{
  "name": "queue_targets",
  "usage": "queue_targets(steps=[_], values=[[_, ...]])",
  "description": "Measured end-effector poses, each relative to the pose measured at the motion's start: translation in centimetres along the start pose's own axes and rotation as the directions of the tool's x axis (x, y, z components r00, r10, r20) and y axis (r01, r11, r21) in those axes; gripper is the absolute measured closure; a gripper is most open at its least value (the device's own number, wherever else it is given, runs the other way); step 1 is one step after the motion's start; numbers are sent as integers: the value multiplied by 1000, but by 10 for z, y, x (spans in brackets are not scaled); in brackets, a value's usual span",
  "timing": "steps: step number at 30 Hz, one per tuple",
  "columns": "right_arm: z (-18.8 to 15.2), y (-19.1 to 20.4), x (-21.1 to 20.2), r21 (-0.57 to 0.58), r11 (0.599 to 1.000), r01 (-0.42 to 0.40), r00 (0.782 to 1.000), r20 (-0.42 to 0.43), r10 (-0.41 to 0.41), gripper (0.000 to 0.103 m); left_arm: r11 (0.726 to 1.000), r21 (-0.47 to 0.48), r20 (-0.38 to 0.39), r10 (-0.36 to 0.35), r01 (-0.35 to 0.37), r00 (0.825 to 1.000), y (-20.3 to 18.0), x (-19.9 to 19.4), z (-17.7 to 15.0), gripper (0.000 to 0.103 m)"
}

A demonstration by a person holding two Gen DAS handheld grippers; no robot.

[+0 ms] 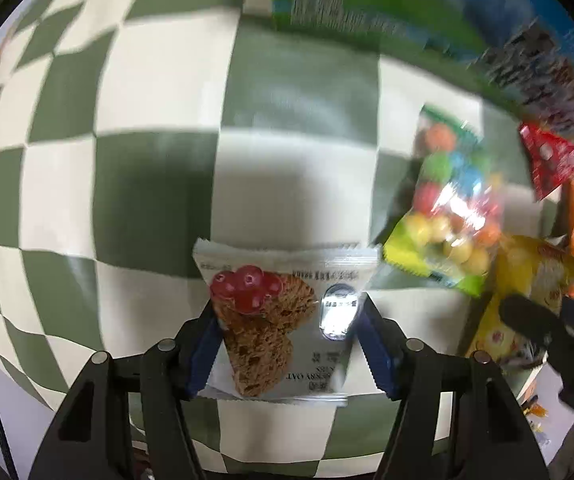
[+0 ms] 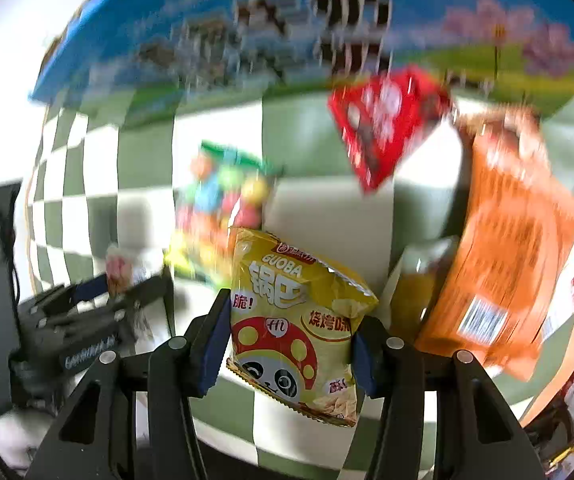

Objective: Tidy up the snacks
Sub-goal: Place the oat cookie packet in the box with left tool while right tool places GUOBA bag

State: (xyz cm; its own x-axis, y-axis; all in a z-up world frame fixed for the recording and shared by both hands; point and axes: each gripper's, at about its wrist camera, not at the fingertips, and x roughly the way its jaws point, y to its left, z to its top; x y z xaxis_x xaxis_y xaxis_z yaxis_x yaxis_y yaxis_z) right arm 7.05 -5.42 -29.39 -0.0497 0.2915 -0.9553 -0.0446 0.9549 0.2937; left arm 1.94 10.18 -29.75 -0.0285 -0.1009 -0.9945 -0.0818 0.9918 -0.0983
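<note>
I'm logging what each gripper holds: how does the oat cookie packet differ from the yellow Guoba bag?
The oat cookie packet is white and flat, picturing berries; the Guoba bag is yellow and puffy, picturing a panda. The packet sits square in the left gripper; the bag tilts in the right gripper. Both are clamped above the checkered cloth.

Green-white checked cloth [image 1: 159, 184]; yellow snack bag [image 2: 295, 320]; orange packet [image 2: 507, 260].

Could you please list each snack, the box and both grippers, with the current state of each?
left gripper: shut on oat cookie packet.
right gripper: shut on yellow Guoba bag.
candy ball bag: lying on checkered cloth, sealed.
red packet: blurred.
orange bag: lying flat.
blue-green box: closed.
</note>
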Motion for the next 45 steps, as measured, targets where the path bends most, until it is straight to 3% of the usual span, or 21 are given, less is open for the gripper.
queue_targets(steps=[3,6,9,13,16,23,28,31,33,36,40,45], values=[[-8,-6,15,23,1000,6,998,-55,-5,47,1000,2,3,2,-2,1000,6,9,-11,42],[-10,-14,16,65,998,-13,999,-45,16,46,1000,0,17,5,-5,1000,6,8,-22,42],[-13,-11,12,46,999,17,999,-31,-15,46,1000,-1,28,16,-16,999,-3,4,-9,51],[-18,3,15,-14,997,72,997,16,-71,49,1000,-3,38,4,-3,999,-5,-7,-12,55],[-21,5,11,-9,999,40,999,19,-39,52,1000,11,45,-11,11,999,0,-21,-17,55],[-24,2,-55,-27,997,-76,991,107,78,53,997,43,114,-73,68,991,-4,-77,-32,56],[-13,1,-127,-64,986,-154,965,204,164,53,985,92,217,-162,145,963,-18,-150,-36,56],[2,9,-159,-91,979,-182,944,263,200,53,973,127,272,-220,191,937,-25,-201,-4,56],[20,14,-182,-115,977,-181,929,307,208,53,968,150,308,-239,201,921,-27,-233,33,56],[46,25,-197,-134,981,-138,916,359,178,53,970,169,349,-227,177,909,-42,-244,75,56],[88,30,-197,-136,987,-85,918,375,131,53,974,156,318,-208,165,925,-63,-239,137,56],[134,30,-181,-125,990,-64,937,335,103,53,983,134,203,-148,122,968,-72,-207,198,56]])
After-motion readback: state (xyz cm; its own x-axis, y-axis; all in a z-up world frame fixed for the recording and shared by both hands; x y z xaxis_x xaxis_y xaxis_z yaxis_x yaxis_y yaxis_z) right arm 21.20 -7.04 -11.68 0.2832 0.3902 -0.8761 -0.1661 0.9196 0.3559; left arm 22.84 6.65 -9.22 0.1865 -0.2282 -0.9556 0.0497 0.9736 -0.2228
